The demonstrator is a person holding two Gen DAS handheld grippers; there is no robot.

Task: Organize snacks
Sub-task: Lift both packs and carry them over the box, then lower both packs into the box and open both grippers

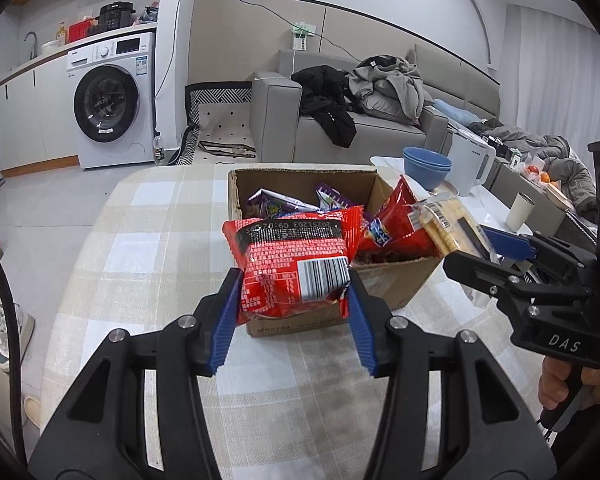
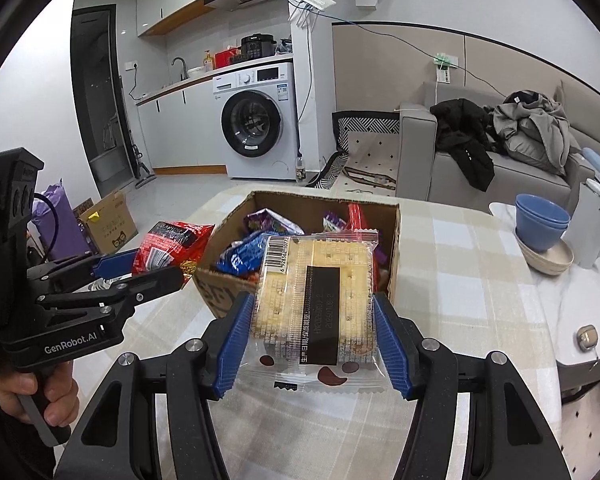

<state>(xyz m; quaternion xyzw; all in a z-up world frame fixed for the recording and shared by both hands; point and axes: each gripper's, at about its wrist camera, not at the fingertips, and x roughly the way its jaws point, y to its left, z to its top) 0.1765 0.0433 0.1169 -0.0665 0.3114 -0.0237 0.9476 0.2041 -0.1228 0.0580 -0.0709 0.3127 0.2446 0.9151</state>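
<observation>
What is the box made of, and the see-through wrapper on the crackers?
The box looks like brown corrugated cardboard, matte, with raw cut edges. The cracker packet seems to be thin clear plastic film, glossy and crinkly; you can see the crackers through it.
</observation>
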